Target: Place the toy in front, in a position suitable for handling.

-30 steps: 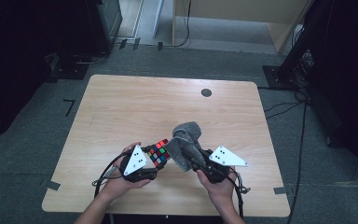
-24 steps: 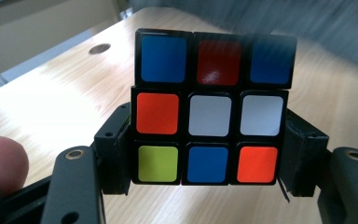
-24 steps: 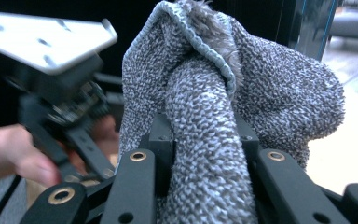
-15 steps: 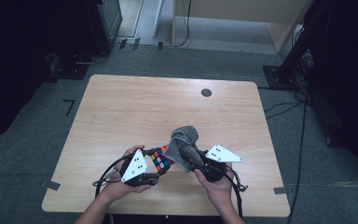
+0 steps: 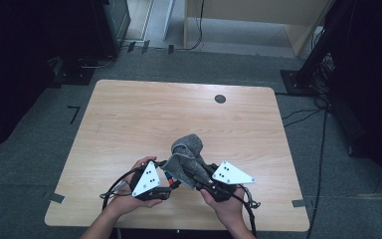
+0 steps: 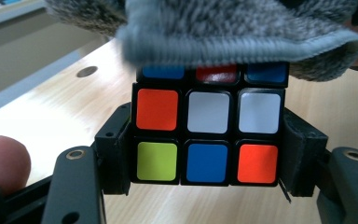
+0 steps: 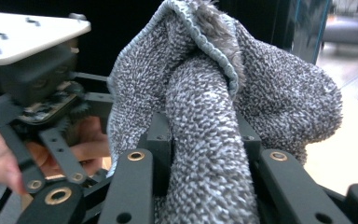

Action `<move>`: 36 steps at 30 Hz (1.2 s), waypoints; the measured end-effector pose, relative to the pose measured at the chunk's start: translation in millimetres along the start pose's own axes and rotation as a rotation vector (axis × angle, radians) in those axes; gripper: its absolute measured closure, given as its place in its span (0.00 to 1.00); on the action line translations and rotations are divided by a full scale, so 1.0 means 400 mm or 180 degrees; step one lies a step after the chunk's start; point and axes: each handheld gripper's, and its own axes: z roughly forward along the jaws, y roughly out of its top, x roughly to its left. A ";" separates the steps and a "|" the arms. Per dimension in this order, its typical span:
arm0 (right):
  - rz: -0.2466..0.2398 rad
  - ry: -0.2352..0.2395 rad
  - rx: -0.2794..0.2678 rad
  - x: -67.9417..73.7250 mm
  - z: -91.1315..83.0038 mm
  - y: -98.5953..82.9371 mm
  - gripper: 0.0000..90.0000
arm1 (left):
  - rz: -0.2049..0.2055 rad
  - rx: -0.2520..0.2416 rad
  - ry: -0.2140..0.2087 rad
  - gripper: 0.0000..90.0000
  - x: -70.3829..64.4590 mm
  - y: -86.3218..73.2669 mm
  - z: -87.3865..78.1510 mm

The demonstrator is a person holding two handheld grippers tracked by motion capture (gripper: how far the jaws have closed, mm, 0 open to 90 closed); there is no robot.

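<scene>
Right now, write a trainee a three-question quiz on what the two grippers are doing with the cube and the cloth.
1. True or false: the left gripper clamps the Rubik's cube by two opposite sides.
2. In the left gripper view, which colour is the bottom-left sticker on the cube face towards the camera? A) white B) yellow-green C) red
3. Fill in: the right gripper is shut on the grey ______, which lies over the cube's top.

Key
1. True: a jaw presses each side of the cube.
2. B; blue and orange follow in that row.
3. Microfibre cloth; in the high view it bunches above both grippers near the wooden table's front edge.
</scene>
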 end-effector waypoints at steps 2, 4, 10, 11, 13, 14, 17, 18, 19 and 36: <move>0.0088 -0.0097 0.0072 -0.019 0.003 -0.009 0.76 | -0.0050 -0.0028 -0.0012 0.38 0.007 -0.002 -0.004; 0.0112 -0.0270 0.0184 -0.045 0.001 -0.021 0.76 | -0.0102 -0.0080 -0.0010 0.38 0.013 0.000 -0.009; 0.0441 -0.0127 0.0267 -0.077 0.009 -0.045 0.76 | -0.0277 -0.0328 -0.0085 0.38 0.026 0.012 -0.030; 0.0486 -0.0001 0.0253 -0.073 0.014 -0.047 0.77 | -0.0274 -0.0320 -0.0083 0.38 0.027 0.010 -0.030; 0.0460 0.0019 0.0290 -0.063 0.023 -0.050 0.77 | -0.0363 -0.0360 -0.0121 0.38 0.032 0.009 -0.034; 0.0526 0.0088 0.0293 -0.063 0.027 -0.055 0.77 | -0.0400 -0.0400 -0.0137 0.38 0.035 0.011 -0.037; 0.0726 0.0377 0.0374 -0.068 0.042 -0.072 0.77 | -0.0434 -0.0464 -0.0135 0.38 0.040 0.017 -0.045; 0.0725 0.0406 0.0420 -0.067 0.047 -0.075 0.77 | -0.0447 -0.0472 -0.0117 0.38 0.043 0.017 -0.047; 0.0718 0.0434 0.0486 -0.064 0.055 -0.080 0.77 | -0.0459 -0.0471 -0.0110 0.38 0.045 0.016 -0.049; 0.0778 0.0423 0.0457 -0.073 0.052 -0.080 0.76 | -0.0505 -0.0432 -0.0162 0.38 0.044 0.010 -0.039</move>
